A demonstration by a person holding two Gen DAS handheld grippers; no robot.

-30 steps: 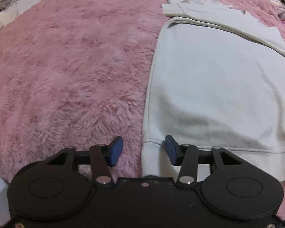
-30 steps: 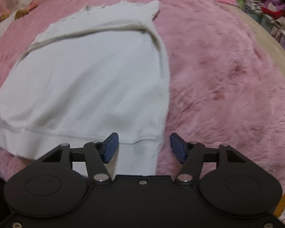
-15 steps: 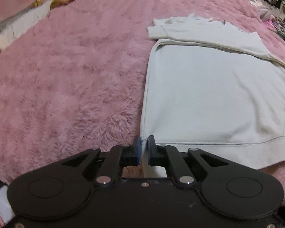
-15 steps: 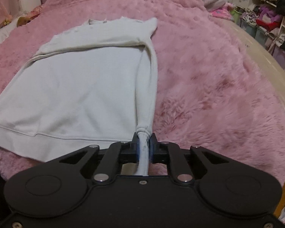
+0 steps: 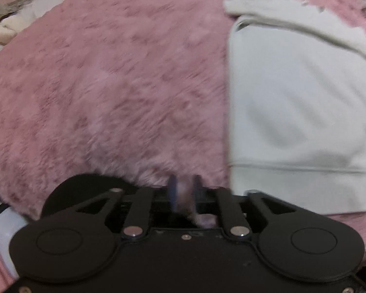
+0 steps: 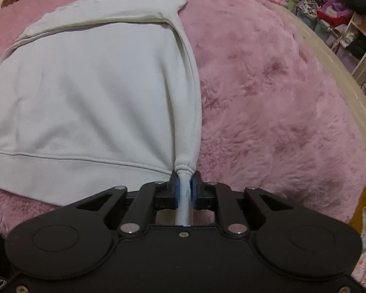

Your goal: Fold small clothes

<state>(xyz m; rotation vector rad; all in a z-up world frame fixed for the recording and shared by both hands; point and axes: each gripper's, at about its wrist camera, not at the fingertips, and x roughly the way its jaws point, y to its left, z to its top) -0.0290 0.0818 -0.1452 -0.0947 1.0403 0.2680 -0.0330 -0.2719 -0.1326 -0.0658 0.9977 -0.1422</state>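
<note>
Only in the right wrist view is a grip seen: the sweatshirt's [image 6: 90, 92] bunched hem corner is pinched by the right gripper [image 6: 185, 190]. The left gripper [image 5: 184, 191], blurred, has just been opening, narrowly parted over pink blanket [image 5: 105, 78], sweatshirt [image 5: 300, 112] flat to its right.

Both wrist views angle steeply down, close over pink fuzzy blanket [image 5: 109, 85]. Left view sits off white sweatshirt [image 5: 292, 109] left edge; right view at its right hem corner. Shared: sweatshirt body, folded sleeve, blanket.

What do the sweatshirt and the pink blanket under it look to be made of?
Sweatshirt: pale, matte knit, probably cotton fleece; smooth face, stitched hem band, soft folds. Blanket: long-pile plush, likely synthetic faux fur; shaggy tufts with a slight sheen.
</note>
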